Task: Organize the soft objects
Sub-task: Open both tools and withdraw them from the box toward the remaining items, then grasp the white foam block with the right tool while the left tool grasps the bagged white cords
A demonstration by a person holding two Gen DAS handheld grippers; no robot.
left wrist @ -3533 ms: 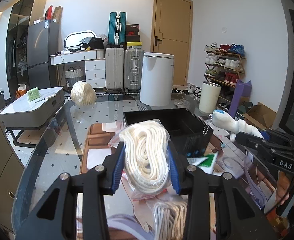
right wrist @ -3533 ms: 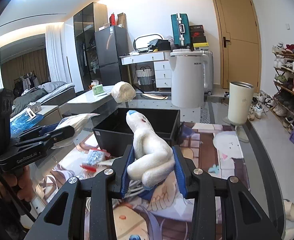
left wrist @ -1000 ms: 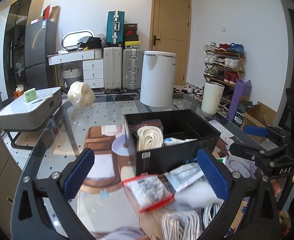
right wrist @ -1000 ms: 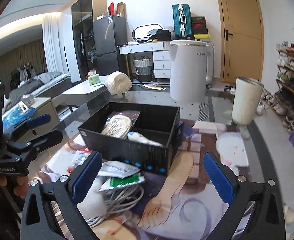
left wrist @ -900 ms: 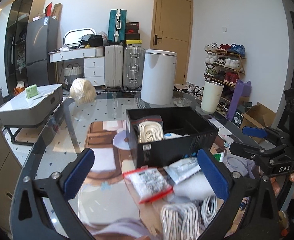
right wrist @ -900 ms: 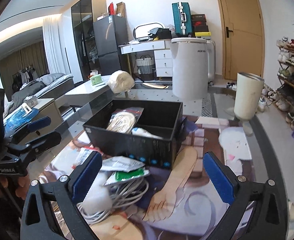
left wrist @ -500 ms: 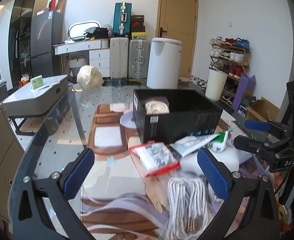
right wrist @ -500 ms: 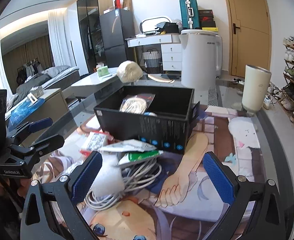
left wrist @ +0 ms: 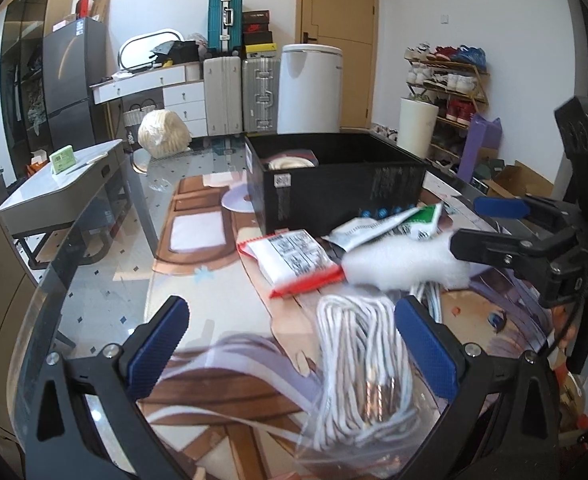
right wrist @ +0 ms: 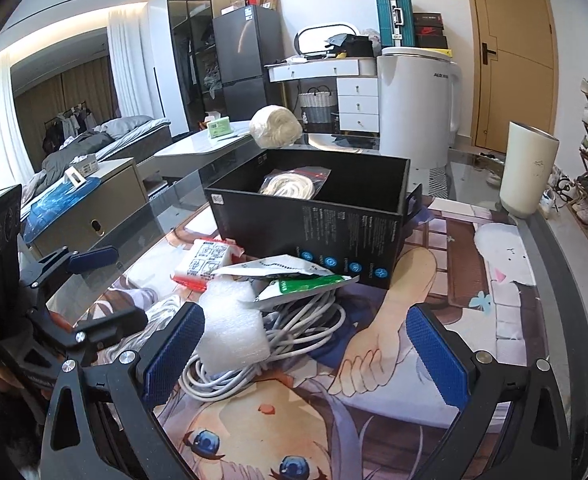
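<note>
A black box (left wrist: 334,184) (right wrist: 314,216) stands on the printed mat and holds a bagged white rope (right wrist: 290,186). My left gripper (left wrist: 294,348) is open low over a bagged coil of white cord (left wrist: 358,364), which lies between its pads. My right gripper (right wrist: 302,356) is open around a white foam block (right wrist: 234,328) and a grey cable bundle (right wrist: 294,332). A red-edged packet (left wrist: 294,256) (right wrist: 206,264) and white and green pouches (right wrist: 294,276) lie in front of the box. The foam block (left wrist: 402,260) also shows in the left wrist view.
A ball of cream yarn (left wrist: 160,134) (right wrist: 276,126) sits at the far end of the glass table (left wrist: 102,264). A cream cylinder (right wrist: 528,170) stands past the table's right edge. Each gripper shows in the other's view: right (left wrist: 494,224), left (right wrist: 94,292).
Both grippers have dropped lower and pulled back from the box toward the loose pile. The cord bag now lies between the left pads, the foam and cable between the right pads.
</note>
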